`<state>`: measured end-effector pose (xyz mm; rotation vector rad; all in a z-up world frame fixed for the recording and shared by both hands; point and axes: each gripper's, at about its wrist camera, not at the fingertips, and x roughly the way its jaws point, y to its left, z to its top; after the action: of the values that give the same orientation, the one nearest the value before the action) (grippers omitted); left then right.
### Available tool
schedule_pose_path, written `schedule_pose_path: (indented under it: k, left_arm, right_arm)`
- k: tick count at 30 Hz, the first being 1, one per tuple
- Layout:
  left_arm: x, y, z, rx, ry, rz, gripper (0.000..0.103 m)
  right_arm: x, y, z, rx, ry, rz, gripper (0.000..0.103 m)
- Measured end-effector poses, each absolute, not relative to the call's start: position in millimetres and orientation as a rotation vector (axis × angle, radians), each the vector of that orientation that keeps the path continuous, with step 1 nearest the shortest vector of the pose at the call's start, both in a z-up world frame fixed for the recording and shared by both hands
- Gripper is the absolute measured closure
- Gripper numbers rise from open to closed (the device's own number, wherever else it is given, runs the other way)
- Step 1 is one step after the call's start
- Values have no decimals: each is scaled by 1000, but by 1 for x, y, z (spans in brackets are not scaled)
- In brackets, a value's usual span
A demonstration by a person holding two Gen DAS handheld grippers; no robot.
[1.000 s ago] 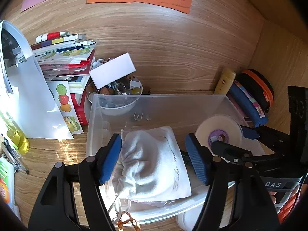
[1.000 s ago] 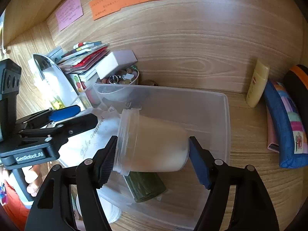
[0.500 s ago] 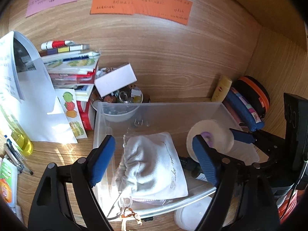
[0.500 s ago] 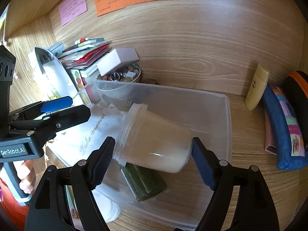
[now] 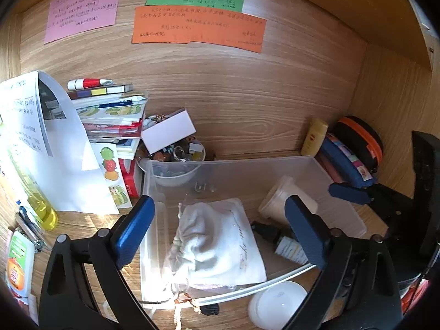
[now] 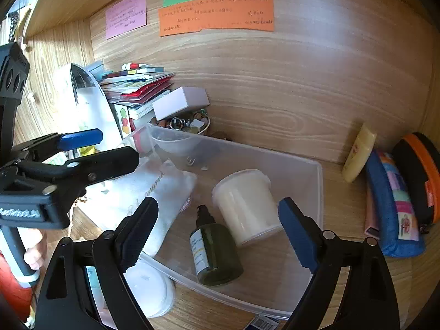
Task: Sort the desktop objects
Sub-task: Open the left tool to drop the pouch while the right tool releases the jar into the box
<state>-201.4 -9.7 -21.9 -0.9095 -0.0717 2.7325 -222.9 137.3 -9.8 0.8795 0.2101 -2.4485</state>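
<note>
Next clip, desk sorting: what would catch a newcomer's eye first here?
The clear plastic bin in the middle of the wooden desk, holding a white drawstring pouch on its left, a dark green bottle and a white lidded tub lying on their sides. Both grippers, left and right, hover over it, jaws opening with nothing gripped. Behind, pink, green and orange notes stick to the back panel.

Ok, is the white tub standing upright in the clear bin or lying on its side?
On its side. The white tub lies in the clear bin beside the green bottle, its rim facing sideways.
</note>
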Motion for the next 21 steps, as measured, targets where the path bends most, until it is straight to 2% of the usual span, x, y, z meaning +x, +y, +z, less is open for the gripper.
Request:
schedule_pose_path:
  k: [6,13,16,18,21]
  left_arm:
    - [-195,-12,-16,-868,-54,2745,6]
    - [-178,-27,-2,-870,-80,2769,5]
    - [-165,-33,2,-860,-46,2786,3]
    - [-157,-36,3,-860,-37,2792,3]
    - [-144,-42,3,-869,-21,2794,3]
  right_arm:
    - [-224,138,-9,886,224,-2467,15]
    - [-216,157,15,845,147,-2502,15]
    - [-206,167,23,824,120,-2507,12]
    - [-198,171,24,812,115,-2519,4]
    - [-183,180,24,793,122,-2534,3]
